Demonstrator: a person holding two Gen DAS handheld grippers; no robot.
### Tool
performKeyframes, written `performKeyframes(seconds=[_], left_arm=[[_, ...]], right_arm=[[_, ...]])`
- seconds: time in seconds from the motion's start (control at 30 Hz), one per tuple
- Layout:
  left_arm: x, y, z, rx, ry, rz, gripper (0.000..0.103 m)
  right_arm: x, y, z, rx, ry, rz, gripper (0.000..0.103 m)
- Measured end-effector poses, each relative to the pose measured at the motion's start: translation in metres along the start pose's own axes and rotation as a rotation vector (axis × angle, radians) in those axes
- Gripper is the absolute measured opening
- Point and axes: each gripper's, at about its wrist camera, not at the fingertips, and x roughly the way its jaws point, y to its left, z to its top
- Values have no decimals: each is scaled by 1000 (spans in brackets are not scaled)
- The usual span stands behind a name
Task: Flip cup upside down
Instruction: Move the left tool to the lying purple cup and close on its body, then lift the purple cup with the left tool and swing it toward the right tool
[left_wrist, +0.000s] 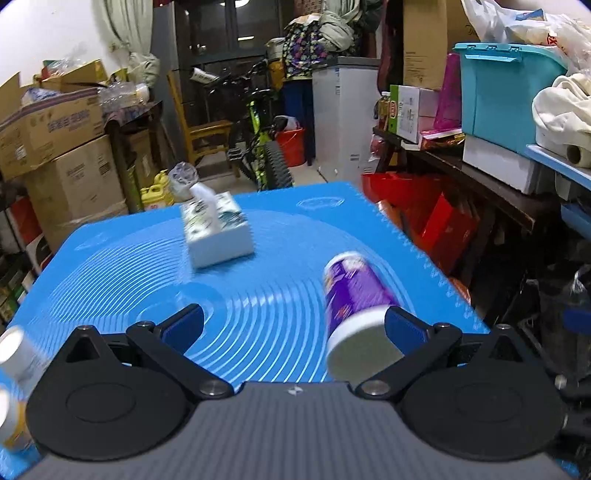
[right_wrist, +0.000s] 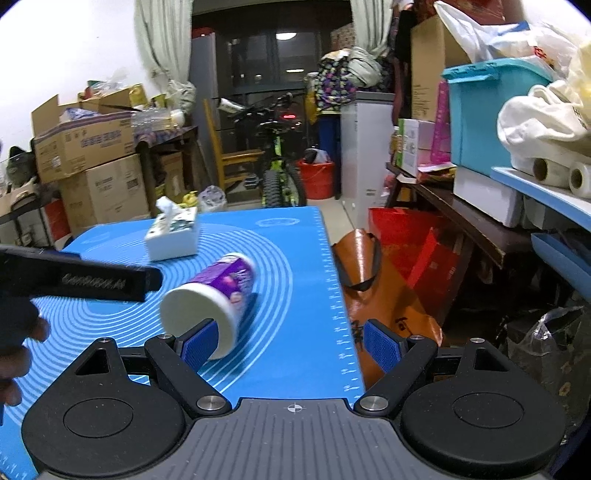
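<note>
A purple and white paper cup (left_wrist: 352, 306) lies on its side on the blue mat (left_wrist: 258, 295), its wide white end toward the cameras. My left gripper (left_wrist: 293, 325) is open, and the cup lies just inside its right finger (left_wrist: 404, 326). In the right wrist view the cup (right_wrist: 214, 295) lies by the left finger (right_wrist: 199, 341) of my open right gripper (right_wrist: 290, 343), which is empty. The left gripper's body (right_wrist: 81, 278) shows at the left of that view.
A white tissue box (left_wrist: 218, 229) stands on the far part of the mat, also in the right wrist view (right_wrist: 173, 236). White bottles (left_wrist: 14, 362) sit at the mat's left edge. An orange bag (right_wrist: 373, 288) and red bags stand right of the table. Shelves and boxes line both sides.
</note>
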Motion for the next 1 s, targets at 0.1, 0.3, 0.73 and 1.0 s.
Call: performKeyframes(seconds=[0.1,0.3,0.73,1.0], left_arm=[[18,-13,7,16,16,-19,103],[66,-29,2,53,145,-28,103],[54,-12,-5,88,196,-48,73],[-9,19,-20,28,148,-12,73]], right_arm=[[8,-4,1,11,6,-13,87],[16,-8,-1,18,14,-24,87],[13,-2,0,12,14,-7,87],[-2,13,2,5,-6,40,87]])
